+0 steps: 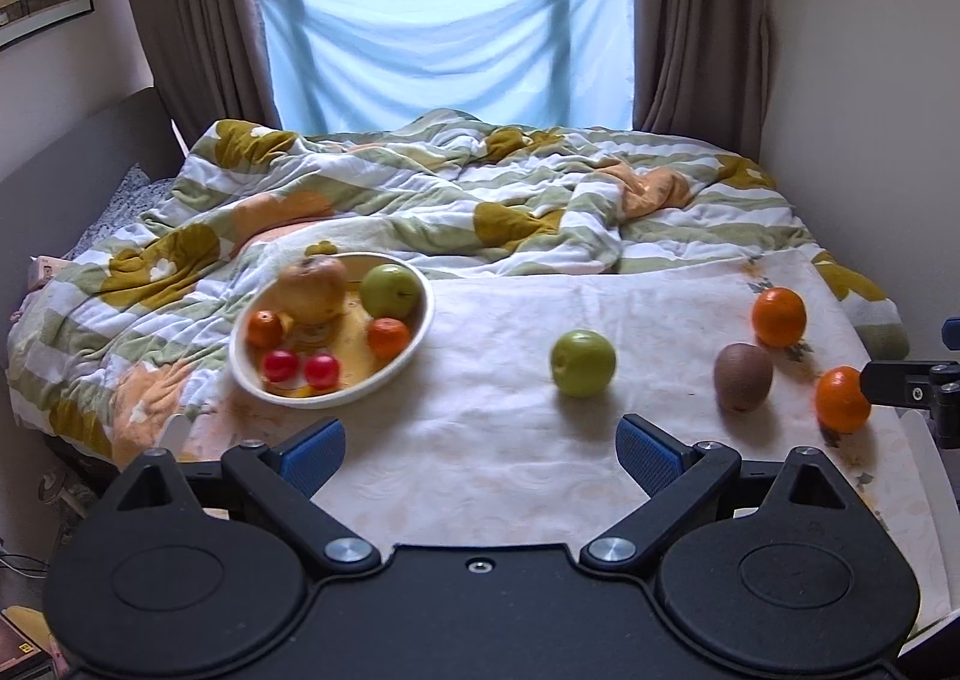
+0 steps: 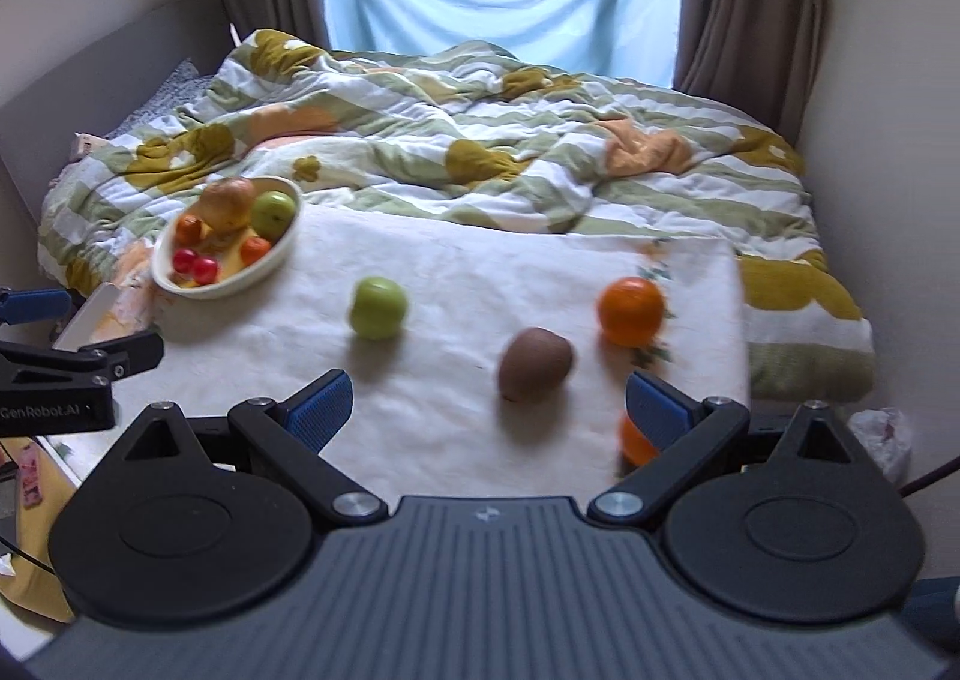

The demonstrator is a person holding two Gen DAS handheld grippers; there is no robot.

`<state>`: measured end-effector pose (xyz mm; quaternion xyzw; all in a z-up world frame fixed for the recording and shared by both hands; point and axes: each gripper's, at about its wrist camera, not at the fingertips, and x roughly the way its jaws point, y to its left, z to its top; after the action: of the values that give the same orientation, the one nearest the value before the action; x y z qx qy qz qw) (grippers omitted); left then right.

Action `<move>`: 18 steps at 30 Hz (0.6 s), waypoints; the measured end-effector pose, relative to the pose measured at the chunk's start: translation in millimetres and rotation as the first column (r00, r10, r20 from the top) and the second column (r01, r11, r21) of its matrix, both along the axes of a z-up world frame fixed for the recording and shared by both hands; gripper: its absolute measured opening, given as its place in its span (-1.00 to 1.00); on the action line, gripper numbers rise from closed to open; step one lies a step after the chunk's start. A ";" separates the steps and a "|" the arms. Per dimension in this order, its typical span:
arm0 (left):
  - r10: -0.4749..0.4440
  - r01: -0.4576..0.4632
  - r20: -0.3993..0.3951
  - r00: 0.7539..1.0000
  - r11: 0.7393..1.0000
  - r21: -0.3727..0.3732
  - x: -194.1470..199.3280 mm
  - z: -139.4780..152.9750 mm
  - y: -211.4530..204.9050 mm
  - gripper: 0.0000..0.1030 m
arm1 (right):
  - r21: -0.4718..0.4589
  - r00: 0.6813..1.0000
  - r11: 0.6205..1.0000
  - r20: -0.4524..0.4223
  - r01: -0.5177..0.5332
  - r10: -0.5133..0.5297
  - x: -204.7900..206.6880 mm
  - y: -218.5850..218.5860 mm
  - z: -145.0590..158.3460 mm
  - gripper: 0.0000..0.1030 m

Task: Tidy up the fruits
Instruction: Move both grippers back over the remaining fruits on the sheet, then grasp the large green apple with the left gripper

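Observation:
A white bowl (image 1: 420,335) at the left of the white cloth holds a brownish pear-like fruit, a green apple, two small oranges and two red fruits; it also shows in the right wrist view (image 2: 282,254). Loose on the cloth lie a green apple (image 1: 583,363) (image 2: 379,308), a brown kiwi (image 1: 742,377) (image 2: 535,363), a far orange (image 1: 779,316) (image 2: 631,310) and a near orange (image 1: 842,399) (image 2: 635,443), which is partly hidden by my right finger. My left gripper (image 1: 480,455) is open and empty above the cloth's near part. My right gripper (image 2: 487,410) is open and empty, the kiwi just ahead.
The white cloth (image 1: 504,458) covers a board on a bed with a rumpled floral quilt (image 1: 420,188). Brown curtains and a blue sheet hang at the window behind. Walls stand close at right. The left gripper shows at the left edge of the right wrist view (image 2: 78,362).

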<state>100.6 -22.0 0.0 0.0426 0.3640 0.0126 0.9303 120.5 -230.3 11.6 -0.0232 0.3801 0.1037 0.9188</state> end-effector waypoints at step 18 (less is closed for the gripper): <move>-0.103 0.106 -0.085 0.991 0.994 0.037 93.1 -68.8 -49.8 0.92 | -0.031 0.986 0.990 -0.089 0.139 -0.141 51.1 -82.8 -72.8 1.00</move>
<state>193.7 -71.8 -68.9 0.0815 0.3990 -0.0303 0.9128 171.5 -313.2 -61.2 -0.0029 0.4235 0.0352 0.9052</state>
